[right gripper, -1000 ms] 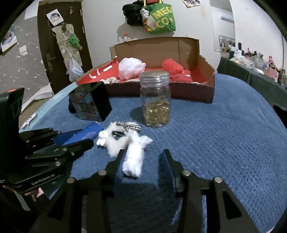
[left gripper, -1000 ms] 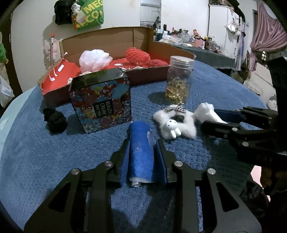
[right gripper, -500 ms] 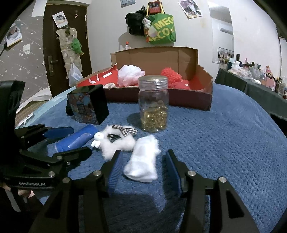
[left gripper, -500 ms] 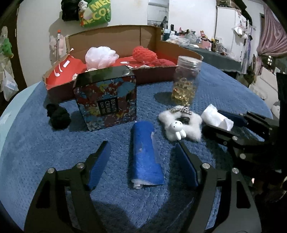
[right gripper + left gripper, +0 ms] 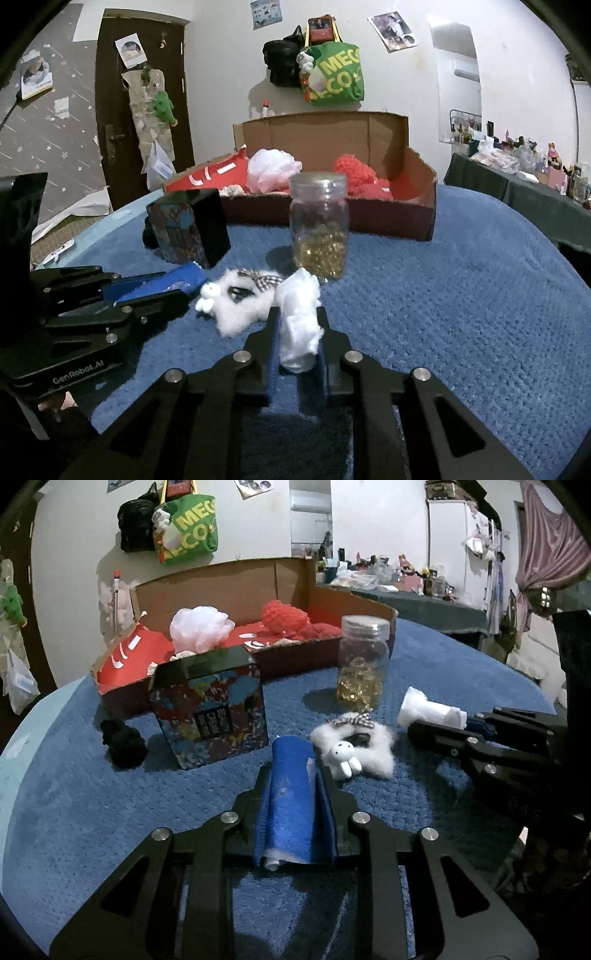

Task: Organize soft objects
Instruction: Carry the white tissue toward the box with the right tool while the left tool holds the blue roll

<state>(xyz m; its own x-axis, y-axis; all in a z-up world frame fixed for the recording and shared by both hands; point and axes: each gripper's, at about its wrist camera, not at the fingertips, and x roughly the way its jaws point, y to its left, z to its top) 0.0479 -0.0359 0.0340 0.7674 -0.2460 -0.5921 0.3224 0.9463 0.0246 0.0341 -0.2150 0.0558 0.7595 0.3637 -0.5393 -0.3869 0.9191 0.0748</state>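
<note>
My left gripper (image 5: 293,771) holds a rolled blue cloth (image 5: 290,797) lengthwise on the blue table cover, its jaws closing and both pads pressed on the roll's sides. To the right, my right gripper (image 5: 297,312) is closing on a white wad of cloth (image 5: 298,295) and squeezes it. A fluffy white rabbit toy with a checked bow (image 5: 354,746) lies between the two. From the right wrist view the left gripper (image 5: 173,284) and the blue roll (image 5: 184,277) show at the left. Behind stands an open cardboard box (image 5: 221,587) holding a pale puff (image 5: 199,631) and a red knitted piece (image 5: 284,614).
A glass jar of yellow beads (image 5: 364,657) stands just behind the rabbit toy. A patterned tin box (image 5: 210,709) sits left of centre with a black soft lump (image 5: 123,742) beside it. The table cover's right side (image 5: 480,295) is bare fabric.
Half a second ago both grippers stood open around their cloths. Now each has shut again, the left on the blue roll and the right on the white wad.
</note>
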